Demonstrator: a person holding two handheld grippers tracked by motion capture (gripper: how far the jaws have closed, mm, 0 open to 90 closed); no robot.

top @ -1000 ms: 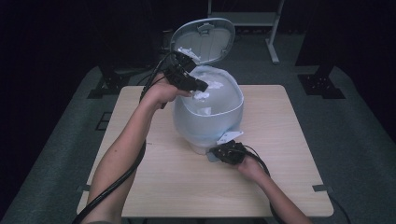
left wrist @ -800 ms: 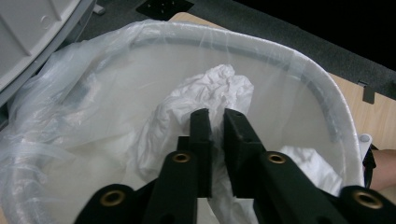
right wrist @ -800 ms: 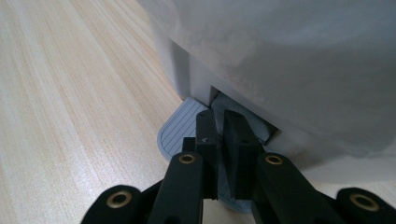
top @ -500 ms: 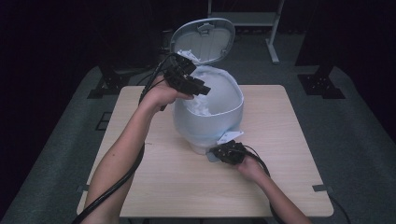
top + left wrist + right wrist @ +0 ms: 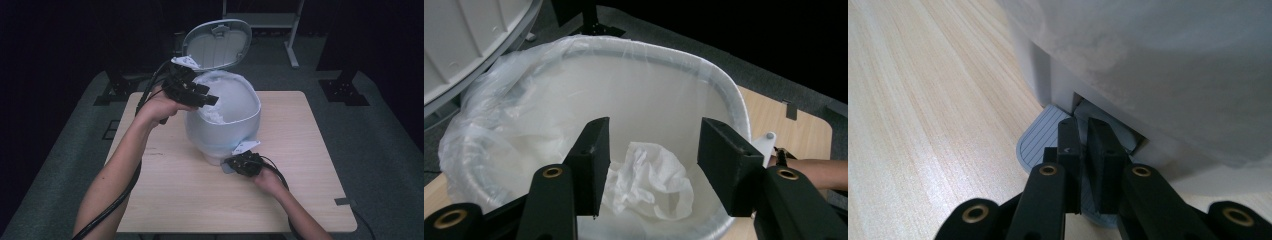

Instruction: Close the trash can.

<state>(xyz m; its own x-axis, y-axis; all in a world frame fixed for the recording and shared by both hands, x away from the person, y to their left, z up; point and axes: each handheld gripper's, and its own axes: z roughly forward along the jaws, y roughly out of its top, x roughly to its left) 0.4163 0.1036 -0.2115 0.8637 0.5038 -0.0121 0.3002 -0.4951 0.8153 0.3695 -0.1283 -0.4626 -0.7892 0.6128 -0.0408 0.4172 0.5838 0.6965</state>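
A pale grey pedal bin [image 5: 225,132] stands on the wooden table [image 5: 170,200], its lid [image 5: 217,44] tipped up and back. A clear plastic liner [image 5: 524,115] is folded over its rim. A crumpled white wad [image 5: 649,180] lies at the bottom inside the liner. My left gripper [image 5: 209,98] hovers at the bin's left rim, pointing over the opening. Its jaws [image 5: 656,130] have just been opening and hold nothing. My right gripper [image 5: 234,163] is low at the bin's front, jaws shut [image 5: 1083,125], tips resting on the ribbed grey foot pedal [image 5: 1040,137].
The bin takes up the table's middle back. Bare wood lies to the left, right and front of it. Black cables trail from both grippers off the near edge. Dark stands and a metal frame [image 5: 290,30] sit on the floor behind the table.
The left gripper's jaws went from shut to open, and the hand drew slightly left from over the opening. The white wad now lies in the bin. The right gripper stayed on the pedal.
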